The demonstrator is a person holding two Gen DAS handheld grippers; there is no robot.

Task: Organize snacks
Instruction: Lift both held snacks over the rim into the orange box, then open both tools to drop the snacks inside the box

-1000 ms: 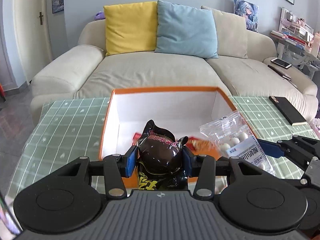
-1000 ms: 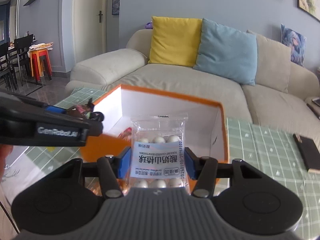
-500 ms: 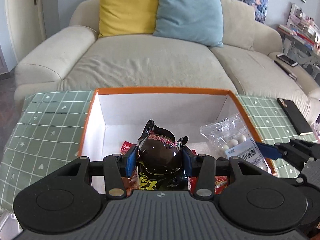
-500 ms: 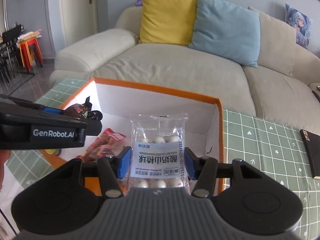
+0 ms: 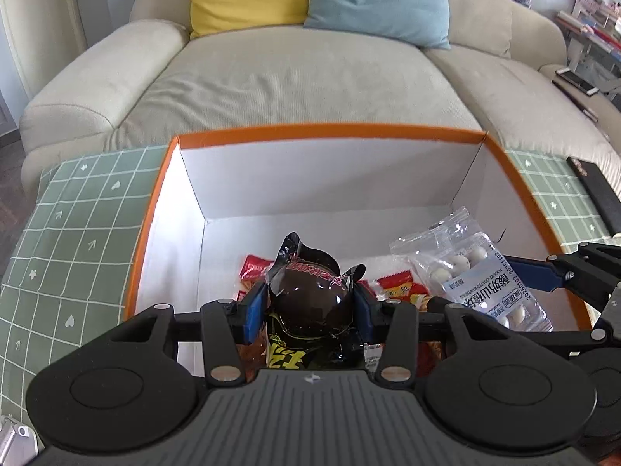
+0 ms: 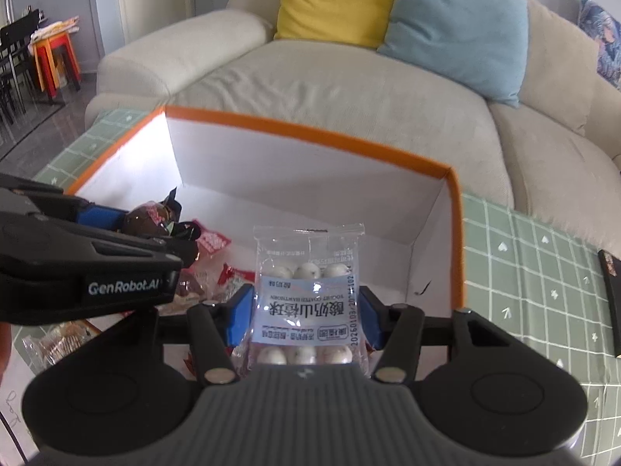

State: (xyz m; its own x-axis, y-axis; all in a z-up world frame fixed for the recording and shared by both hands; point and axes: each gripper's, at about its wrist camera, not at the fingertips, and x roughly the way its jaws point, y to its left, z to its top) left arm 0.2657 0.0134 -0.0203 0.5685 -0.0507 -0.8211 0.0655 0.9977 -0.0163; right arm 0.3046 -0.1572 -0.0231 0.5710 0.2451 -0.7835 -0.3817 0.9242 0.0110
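Both tongs hover over your orange-rimmed box (image 5: 516, 178), left tongs (image 5: 310, 306) clamping the dark snack pouch (image 5: 310, 295), right tongs (image 6: 306, 310) clamping the yogurt-ball packet (image 6: 308, 291); releasing together risks collision.

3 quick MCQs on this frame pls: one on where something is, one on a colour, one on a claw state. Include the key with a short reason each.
1. Where is the clear packet of white balls?
A. lying on the sofa
B. held over the open box
C. on the green tablecloth

2. What colour is the rim of the box?
A. orange
B. blue
C. black

3. What is the state of the left claw?
A. open and carrying nothing
B. shut on a phone
C. shut on the dark brown wrapped snack

Key:
1 B: the right claw pinches the packet above the box's white interior.
2 A: an orange edge runs along the top of the white walls.
3 C: its blue pads press both sides of the dark brown wrapped snack.
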